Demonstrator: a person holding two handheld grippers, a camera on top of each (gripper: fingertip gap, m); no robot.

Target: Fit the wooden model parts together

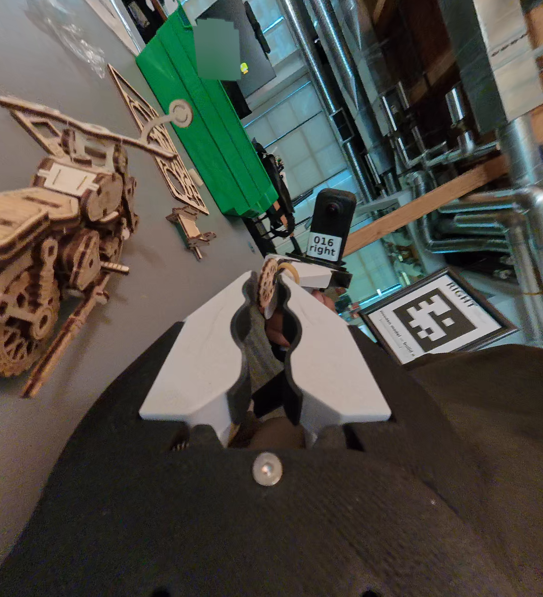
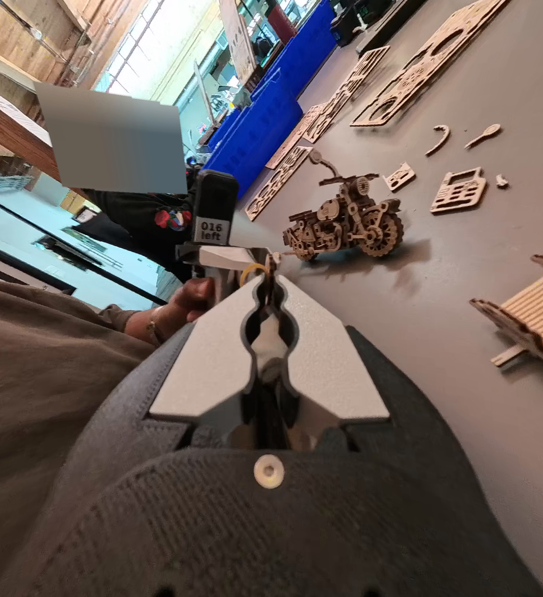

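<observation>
The jaws of both the left gripper [image 1: 267, 284] and the right gripper [image 2: 271, 277] are clamped on 1 wooden gear disc [image 1: 267, 286], above the grey table [image 1: 153, 323].

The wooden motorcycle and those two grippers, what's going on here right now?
A person holds a gripper in each hand, fingertips meeting above the grey table. The left gripper is shut on a small wooden gear; a rubber band loops beside it. The right gripper pinches the same small piece edge-on. The mostly built motorcycle stands untouched on the table, among loose parts and cut-out sheets.
</observation>
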